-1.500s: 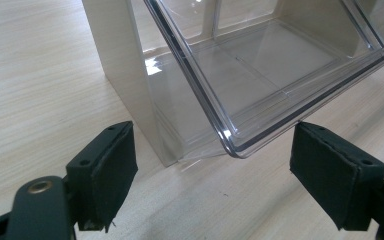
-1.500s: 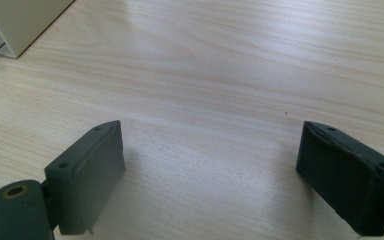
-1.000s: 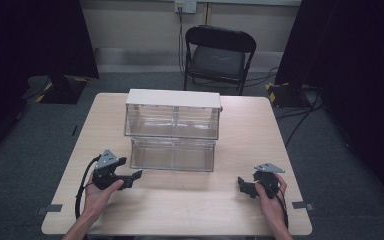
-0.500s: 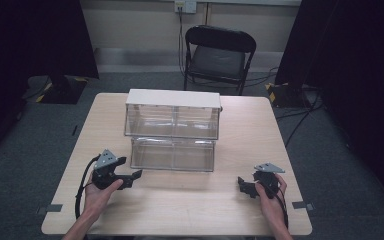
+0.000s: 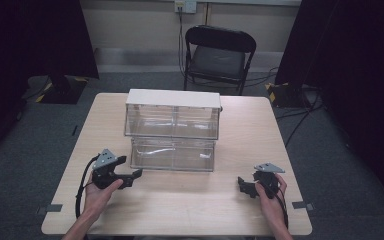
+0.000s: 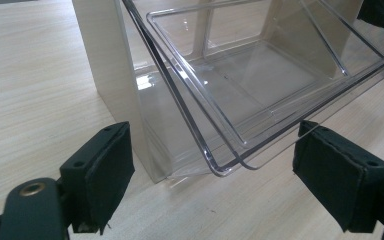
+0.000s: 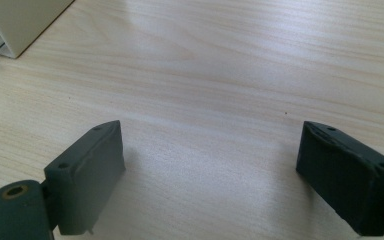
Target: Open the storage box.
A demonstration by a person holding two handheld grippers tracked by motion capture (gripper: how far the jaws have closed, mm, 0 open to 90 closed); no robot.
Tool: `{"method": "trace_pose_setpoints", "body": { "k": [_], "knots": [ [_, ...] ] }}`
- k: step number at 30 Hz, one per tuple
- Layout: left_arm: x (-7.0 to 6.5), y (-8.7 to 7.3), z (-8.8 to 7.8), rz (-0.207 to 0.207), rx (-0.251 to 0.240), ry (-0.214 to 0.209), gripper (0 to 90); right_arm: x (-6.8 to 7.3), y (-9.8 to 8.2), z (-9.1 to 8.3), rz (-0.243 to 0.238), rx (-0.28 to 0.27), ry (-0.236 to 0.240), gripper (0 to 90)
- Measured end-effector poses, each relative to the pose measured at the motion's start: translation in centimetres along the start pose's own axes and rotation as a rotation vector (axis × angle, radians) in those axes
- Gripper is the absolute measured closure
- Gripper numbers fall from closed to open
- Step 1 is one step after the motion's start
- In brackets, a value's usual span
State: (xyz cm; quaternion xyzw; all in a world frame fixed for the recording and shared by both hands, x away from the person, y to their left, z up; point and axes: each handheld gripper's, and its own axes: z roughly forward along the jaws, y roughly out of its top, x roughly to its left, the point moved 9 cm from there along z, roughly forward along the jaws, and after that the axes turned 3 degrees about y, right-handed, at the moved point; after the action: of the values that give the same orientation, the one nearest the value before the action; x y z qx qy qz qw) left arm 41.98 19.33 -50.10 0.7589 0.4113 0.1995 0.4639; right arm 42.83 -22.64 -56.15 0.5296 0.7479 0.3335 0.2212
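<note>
Clear plastic bin unit (image 5: 172, 131), centre of frame, on counter (image 5: 180, 200). Two stacked tiers; flat beige top, beige side walls. Upper tier sits further back; lower bin (image 5: 173, 154) tilted open toward frame bottom, front lip thrust forward. Both tiers split by middle divider into two compartments. Bins look empty. In left gripper view, lower bin (image 6: 260, 85) hangs tilted out past beige wall, rounded front corner low over counter.
</note>
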Motion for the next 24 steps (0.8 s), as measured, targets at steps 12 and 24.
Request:
{"method": "trace_pose_setpoints", "body": {
  "k": [12,24],
  "knots": [
    [-0.05,0.37,-0.27,-0.003,-0.012,-0.007,16.2,0.00,0.00,0.00,-0.001,0.000,0.000,11.0],
    [-0.29,0.91,-0.47,0.008,-0.016,-0.010,16.2,0.00,0.00,0.00,0.000,0.000,0.000,11.0]
  ]
}}
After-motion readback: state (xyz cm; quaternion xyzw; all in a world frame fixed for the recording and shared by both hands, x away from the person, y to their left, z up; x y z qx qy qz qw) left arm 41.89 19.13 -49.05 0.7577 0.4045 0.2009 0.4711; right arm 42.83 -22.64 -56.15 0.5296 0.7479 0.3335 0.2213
